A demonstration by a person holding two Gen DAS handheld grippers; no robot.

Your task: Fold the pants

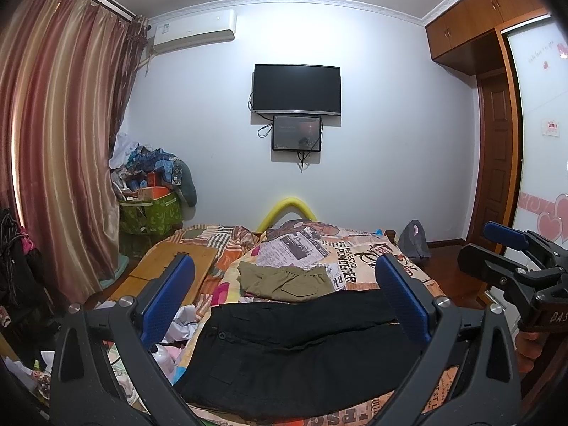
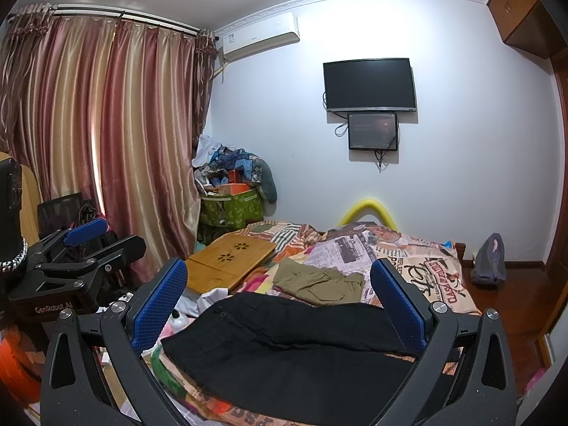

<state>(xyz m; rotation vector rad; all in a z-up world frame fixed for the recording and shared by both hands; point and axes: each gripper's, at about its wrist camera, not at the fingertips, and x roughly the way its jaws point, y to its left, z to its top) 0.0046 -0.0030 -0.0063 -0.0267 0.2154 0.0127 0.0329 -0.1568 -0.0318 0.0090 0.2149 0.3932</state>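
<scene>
The black pants (image 1: 301, 348) lie flat across the near end of the bed (image 1: 358, 248), a matte woven cloth with a button at the waistband on the left side and a stitched patch pocket below it; the legs run toward the bed's right edge. Just beyond them, toward the middle of the bed, olive pants (image 1: 284, 280) sit folded in a soft rectangle with a flap pocket showing. The bed's cover is a busy newspaper-and-lettering print, rumpled near the far end, where a yellow foam tube (image 1: 287, 209) arches over the foot. A bamboo lap tray (image 2: 230, 259) with flower-shaped cutouts rests along the bed's left edge. The left gripper (image 1: 284, 291) hangs above the black pants with its blue, dimpled pads spread wide and nothing between them. The right gripper (image 2: 280, 291) hovers likewise over the pants, spread wide and empty, its black plastic arms fastened with silver bolts. Striped satin curtains (image 2: 106, 135) hang at the left, and a dark television (image 1: 296, 88) is mounted on the pale far wall.
</scene>
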